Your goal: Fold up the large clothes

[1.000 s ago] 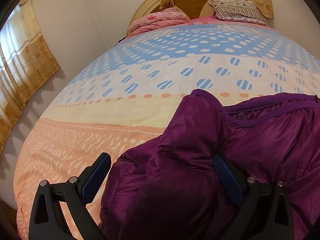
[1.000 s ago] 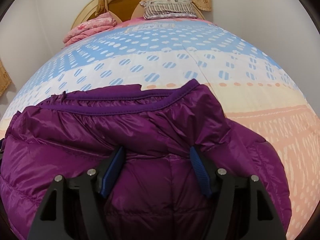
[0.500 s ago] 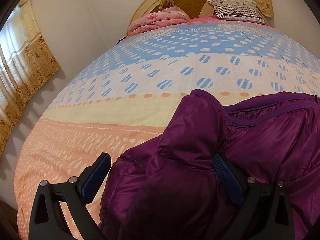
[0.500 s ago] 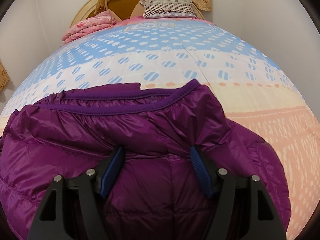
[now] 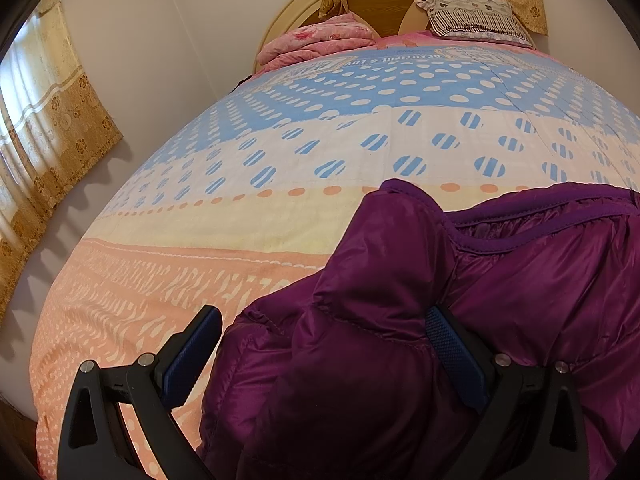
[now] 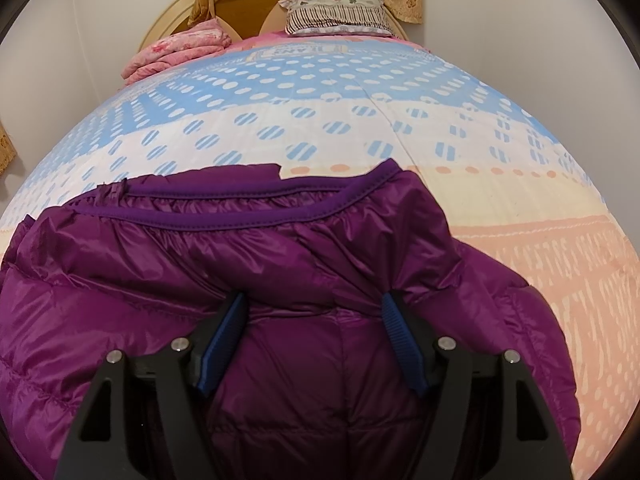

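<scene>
The purple jacket (image 6: 304,264) lay on the bed (image 6: 320,120) at its foot end, far from the headboard (image 6: 244,8). The right gripper (image 6: 314,320) stood wide, both pads sunk against a puffy fold of jacket. The left gripper (image 5: 324,336) stood wide; one pad touched the jacket, the other hung clear over the quilt (image 5: 240,216). Towards the headboard lay a pillow (image 6: 336,14) and a pink blanket (image 6: 180,50).

Bed (image 5: 280,220) spread with a quilt banded in blue, white, cream and peach dots, rounded cream headboard (image 6: 168,20) with brown panels, folded pink blanket (image 5: 320,40), striped pillow (image 6: 336,14), gold patterned curtains (image 5: 52,128), plain pale walls (image 5: 180,20), soft daylight
</scene>
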### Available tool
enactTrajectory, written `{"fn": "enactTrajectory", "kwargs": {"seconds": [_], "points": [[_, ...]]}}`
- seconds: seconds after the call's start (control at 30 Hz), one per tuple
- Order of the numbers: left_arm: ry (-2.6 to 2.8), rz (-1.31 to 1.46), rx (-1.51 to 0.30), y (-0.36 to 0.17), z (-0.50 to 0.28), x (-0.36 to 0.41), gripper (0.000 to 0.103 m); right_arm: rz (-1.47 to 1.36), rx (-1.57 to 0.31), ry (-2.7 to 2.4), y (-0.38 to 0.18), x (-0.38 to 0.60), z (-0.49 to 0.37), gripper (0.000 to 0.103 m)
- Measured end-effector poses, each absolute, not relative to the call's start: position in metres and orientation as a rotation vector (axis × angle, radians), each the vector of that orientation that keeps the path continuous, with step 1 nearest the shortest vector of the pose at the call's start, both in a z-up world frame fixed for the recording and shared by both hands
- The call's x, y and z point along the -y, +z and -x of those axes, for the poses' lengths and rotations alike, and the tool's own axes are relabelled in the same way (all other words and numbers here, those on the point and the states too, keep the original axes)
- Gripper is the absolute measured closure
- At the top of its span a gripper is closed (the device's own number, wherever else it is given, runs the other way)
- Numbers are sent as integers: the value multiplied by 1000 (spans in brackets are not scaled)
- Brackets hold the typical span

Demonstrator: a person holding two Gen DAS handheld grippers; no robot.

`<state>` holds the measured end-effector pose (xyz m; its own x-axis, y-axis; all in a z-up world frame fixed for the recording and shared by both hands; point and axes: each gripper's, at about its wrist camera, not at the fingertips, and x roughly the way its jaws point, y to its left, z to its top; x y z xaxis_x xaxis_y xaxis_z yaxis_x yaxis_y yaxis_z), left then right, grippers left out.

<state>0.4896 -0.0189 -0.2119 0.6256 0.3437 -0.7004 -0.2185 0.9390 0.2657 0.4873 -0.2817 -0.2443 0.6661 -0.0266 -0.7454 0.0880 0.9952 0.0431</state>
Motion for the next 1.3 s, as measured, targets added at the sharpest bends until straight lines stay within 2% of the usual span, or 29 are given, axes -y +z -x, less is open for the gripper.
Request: {"fn": "enactTrajectory", "kwargs": {"seconds": [0.2, 0.27, 0.37, 0.47, 0.57, 0.67, 1.3], "points": [[365, -183, -854, -185, -474, 28, 1, -38, -872, -86, -237, 277, -488, 30], [276, -118, -755, -154, -445, 40, 1, -34, -843, -100, -221, 270, -477, 30], [216, -109, -683, -134, -426, 64, 1, -51, -745, -81, -193, 248, -456, 28], [229, -124, -682, -143, -428, 83, 1, -49, -733, -43, -191, 220, -453, 28], [257, -159, -755, -179, -443, 90, 1, 7, -771, -44, -215, 203, -460, 28], [232, -83, -803, -198, -450, 81, 1, -42, -781, -46, -233, 213, -463, 28], [258, -127, -847, -211, -464, 90, 1, -10, -808, -64, -244, 203, -472, 24]]}}
